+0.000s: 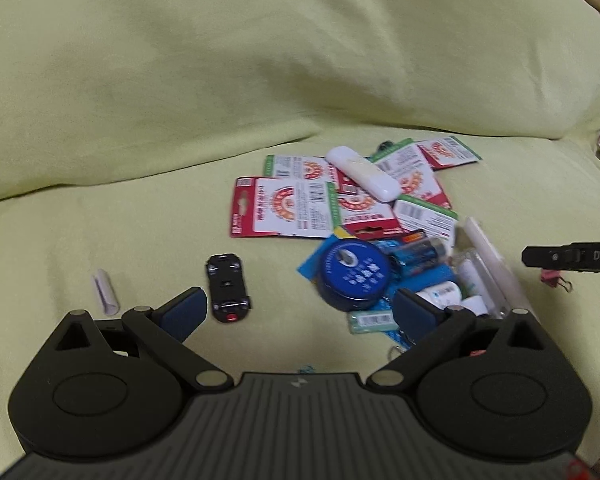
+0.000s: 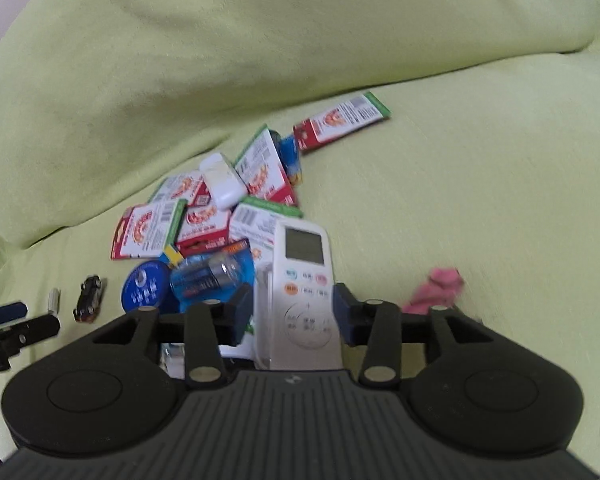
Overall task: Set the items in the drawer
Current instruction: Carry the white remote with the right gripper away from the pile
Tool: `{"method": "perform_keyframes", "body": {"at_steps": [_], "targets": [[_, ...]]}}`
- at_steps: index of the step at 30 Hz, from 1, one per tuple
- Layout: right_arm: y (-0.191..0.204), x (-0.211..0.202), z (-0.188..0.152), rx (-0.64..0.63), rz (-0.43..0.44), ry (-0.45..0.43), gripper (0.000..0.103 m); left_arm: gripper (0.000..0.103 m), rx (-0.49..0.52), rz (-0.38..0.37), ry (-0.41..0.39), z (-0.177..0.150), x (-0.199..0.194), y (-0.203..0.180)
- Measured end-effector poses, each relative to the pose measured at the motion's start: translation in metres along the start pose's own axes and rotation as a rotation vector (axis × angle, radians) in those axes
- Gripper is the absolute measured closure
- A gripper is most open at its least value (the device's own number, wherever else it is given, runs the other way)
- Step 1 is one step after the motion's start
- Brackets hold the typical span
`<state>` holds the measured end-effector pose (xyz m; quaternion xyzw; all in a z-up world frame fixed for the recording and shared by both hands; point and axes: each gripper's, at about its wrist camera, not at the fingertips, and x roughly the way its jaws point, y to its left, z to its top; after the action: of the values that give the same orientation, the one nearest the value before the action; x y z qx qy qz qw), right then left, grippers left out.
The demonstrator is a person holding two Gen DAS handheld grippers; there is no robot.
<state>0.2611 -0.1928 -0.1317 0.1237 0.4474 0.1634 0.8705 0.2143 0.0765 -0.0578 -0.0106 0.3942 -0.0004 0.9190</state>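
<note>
Right gripper [image 2: 293, 312] clamps white remote [image 2: 303, 296] mid-body: light, stiff, slick plastic, prob. slips easily; left gripper [image 1: 300, 312] spread wide, empty.

Sofa cover [image 1: 180, 100]: plain yellow-green. Card packs [image 1: 284, 208]: red and white, green edge strips, round red-orange emblem, black barcodes. Oblong case [image 1: 362, 173]: off-white. Round tin [image 1: 352, 276]: dark blue, white print on lid. Battery pack [image 2: 212, 276]: blue card, dark cells, orange strip. Toy car [image 1: 228, 287]: black, red spot at one end. Small tube [image 1: 106, 292]: pale grey-white. Remote control [image 2: 304, 292]: white, grey screen, orange, blue and pink buttons. Crumpled thing [image 2: 436, 286]: pink. Gripper pads [image 1: 184, 312]: dark blue on black bodies.
</note>
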Motion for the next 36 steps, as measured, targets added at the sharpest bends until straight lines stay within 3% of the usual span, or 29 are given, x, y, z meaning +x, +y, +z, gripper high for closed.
{"method": "perform_keyframes", "body": {"at_steps": [5,8,9,12,15,19,22,27,30,33,36], "targets": [[0.021,0.005,-0.029,-0.148,-0.033,0.025,0.050,0.003,0.018,-0.016,0.008,0.000,0.005,-0.018],[0.035,0.015,-0.044,-0.291,-0.138,0.042,0.053,0.003,0.031,-0.028,0.015,-0.001,0.007,-0.027],[0.030,0.016,-0.045,-0.270,-0.147,0.042,0.056,0.003,0.036,-0.029,0.016,-0.002,0.007,-0.029],[-0.011,0.011,-0.038,-0.033,-0.064,0.045,0.061,0.003,0.045,-0.033,0.015,-0.003,0.006,-0.033],[-0.048,-0.001,-0.033,0.140,-0.011,0.014,0.061,0.003,0.046,-0.032,0.018,-0.004,0.006,-0.034],[-0.074,-0.013,-0.029,0.246,0.004,-0.028,0.061,0.003,0.041,-0.036,0.023,-0.004,0.008,-0.037],[-0.057,-0.016,-0.024,0.100,-0.103,-0.076,0.061,0.003,0.043,-0.043,0.026,-0.004,0.008,-0.040],[-0.014,-0.004,-0.016,-0.231,-0.187,-0.128,0.061,0.003,0.058,-0.048,0.028,-0.006,0.009,-0.046],[0.004,0.013,-0.021,-0.420,-0.199,-0.091,0.060,0.003,0.061,-0.048,0.029,-0.007,0.010,-0.047],[0.017,0.019,-0.029,-0.475,-0.180,-0.057,0.061,0.003,0.058,-0.050,0.029,-0.007,0.010,-0.047],[0.020,0.018,-0.040,-0.436,-0.183,-0.027,0.060,0.003,0.054,-0.054,0.031,-0.007,0.012,-0.046]]}}
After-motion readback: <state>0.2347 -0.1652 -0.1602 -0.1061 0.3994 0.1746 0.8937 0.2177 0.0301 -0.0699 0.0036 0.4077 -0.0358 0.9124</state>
